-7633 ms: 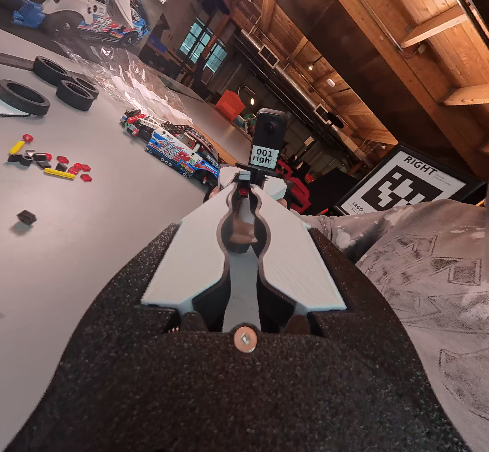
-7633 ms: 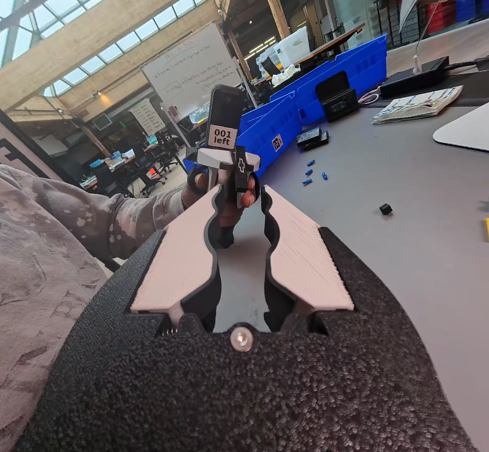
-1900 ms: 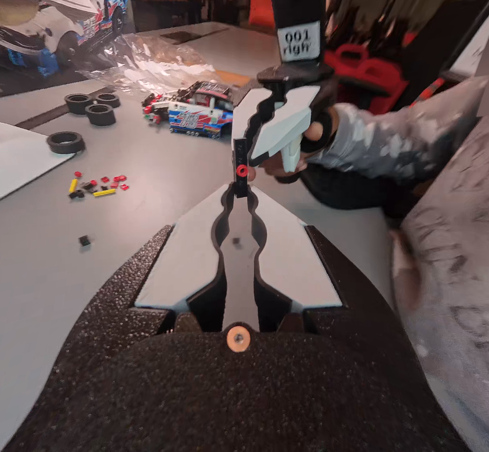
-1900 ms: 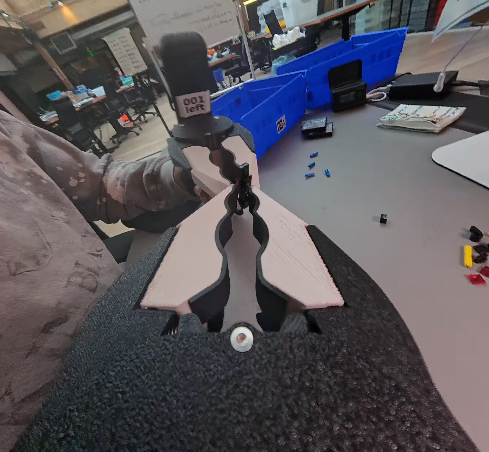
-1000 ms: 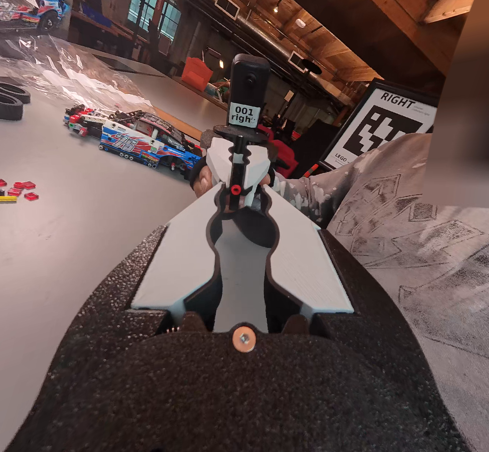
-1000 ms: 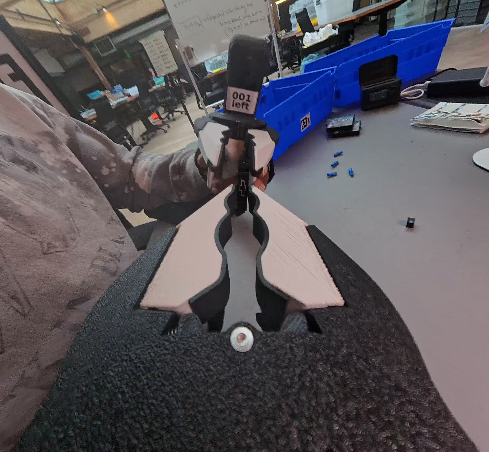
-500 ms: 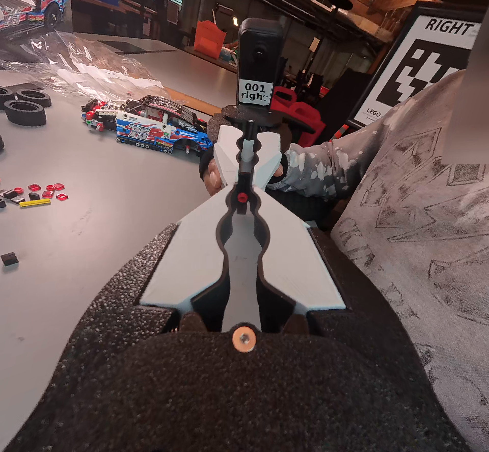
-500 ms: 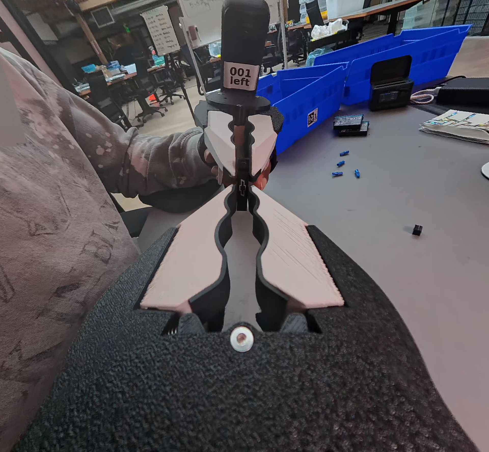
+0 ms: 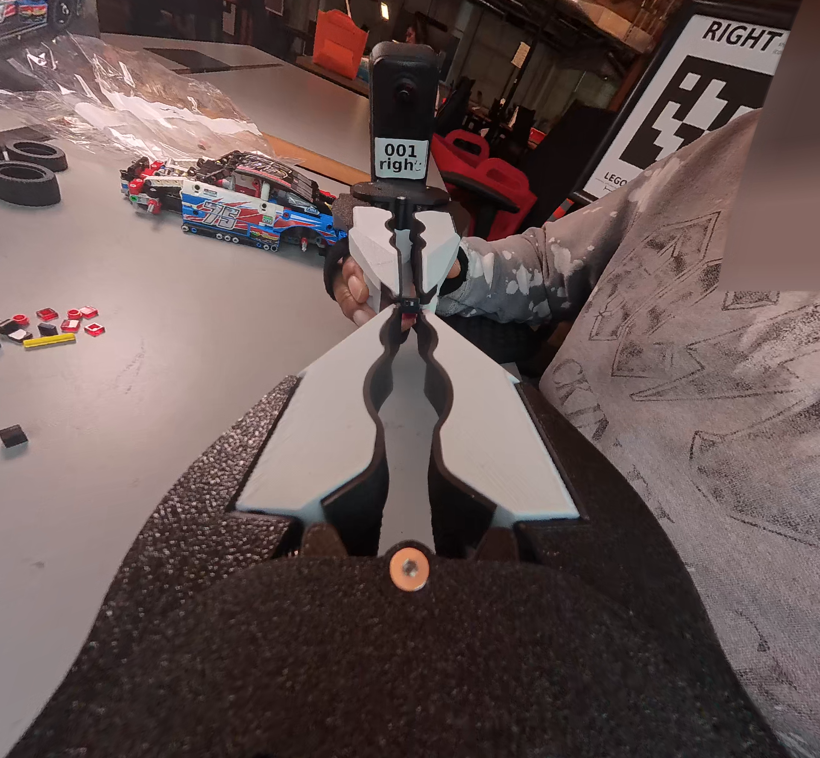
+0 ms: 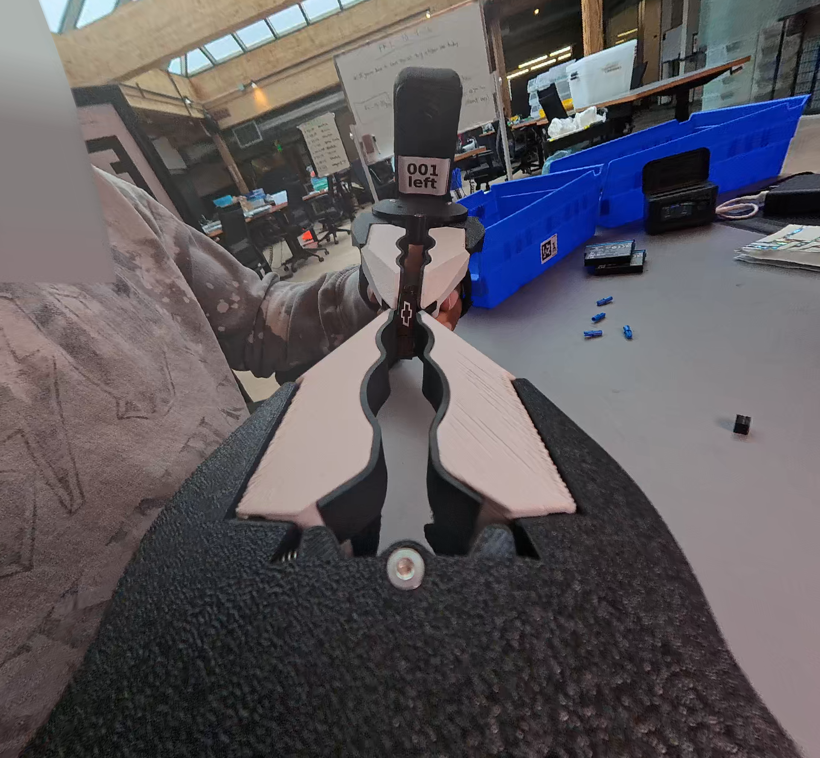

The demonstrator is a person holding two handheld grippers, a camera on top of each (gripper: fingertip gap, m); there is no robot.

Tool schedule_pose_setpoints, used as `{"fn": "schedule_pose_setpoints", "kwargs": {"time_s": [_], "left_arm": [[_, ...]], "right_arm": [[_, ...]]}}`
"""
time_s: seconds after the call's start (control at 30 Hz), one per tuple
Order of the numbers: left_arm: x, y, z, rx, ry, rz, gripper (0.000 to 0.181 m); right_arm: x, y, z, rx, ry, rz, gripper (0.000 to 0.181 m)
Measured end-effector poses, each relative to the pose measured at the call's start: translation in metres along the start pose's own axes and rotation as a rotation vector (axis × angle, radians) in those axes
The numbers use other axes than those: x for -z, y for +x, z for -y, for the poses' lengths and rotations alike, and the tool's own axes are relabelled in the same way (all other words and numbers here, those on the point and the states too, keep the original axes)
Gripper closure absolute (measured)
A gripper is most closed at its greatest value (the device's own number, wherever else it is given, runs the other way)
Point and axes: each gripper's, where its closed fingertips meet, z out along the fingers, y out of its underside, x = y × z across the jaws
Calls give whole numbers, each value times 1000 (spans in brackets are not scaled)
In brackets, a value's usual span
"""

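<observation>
1. The left hand-held gripper (image 9: 407, 323) and right hand-held gripper (image 10: 404, 323) meet tip to tip above the counter (image 9: 133, 403); both pinch one black strip (image 10: 406, 315) with a small red pin (image 9: 407, 317).
2. Each gripper blocks the other's view of the strip, and a hand (image 9: 355, 292) and a grey sleeve (image 9: 523, 279) sit just behind.
3. On the left side lie a toy race car (image 9: 239, 208), black tyres (image 9: 29, 184), clear plastic wrap (image 9: 115, 110), a cluster of red, black and yellow bits (image 9: 53, 328) and one black block (image 9: 13, 435).
4. On the right side stand blue bins (image 10: 577, 221), a black case (image 10: 679, 195), flat black packs (image 10: 614, 255), blue pins (image 10: 603, 319), a booklet (image 10: 785, 250) and a black cube (image 10: 742, 423).
5. White stickers on both grippers, a framed black-and-white marker board (image 9: 692, 102), a whiteboard (image 10: 421, 66) and the car's panels all bear writing or numbers.
</observation>
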Motion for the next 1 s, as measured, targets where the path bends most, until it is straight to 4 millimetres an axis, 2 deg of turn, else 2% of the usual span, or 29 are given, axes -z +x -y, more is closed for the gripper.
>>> {"fn": "schedule_pose_setpoints", "kwargs": {"time_s": [0.03, 0.1, 0.13, 0.2, 0.33, 0.37, 0.43, 0.53, 0.67, 1.0], "left_arm": [[1, -2, -1, 2, -6, 10, 177], [7, -22, -17, -2, -70, 108, 181], [10, -24, -19, 26, -64, 102, 181], [8, -20, -16, 24, -42, 79, 181], [-2, -19, -13, 69, 0, 57, 180], [-3, -18, -12, 86, 19, 50, 164], [-5, -15, -9, 109, 47, 39, 157], [-11, -9, -6, 133, 59, 8, 162], [-12, -11, -7, 144, 57, 21, 176], [-15, -7, -25, 58, -69, 38, 176]], "right_arm": [[1, -2, 4, -15, 31, 23, 173], [25, 2, 49, -122, 267, 51, 176], [35, 12, 56, -79, 276, -26, 176], [37, 20, 47, 11, 195, -126, 175], [22, 20, 24, -29, 102, -99, 175], [19, 21, 20, -40, 84, -98, 174], [13, 20, 13, -82, 67, -76, 175], [5, 16, 5, -85, 38, -64, 175], [-1, 12, -4, -70, -4, -57, 174], [-1, 4, -19, -61, -114, -5, 171]]}}
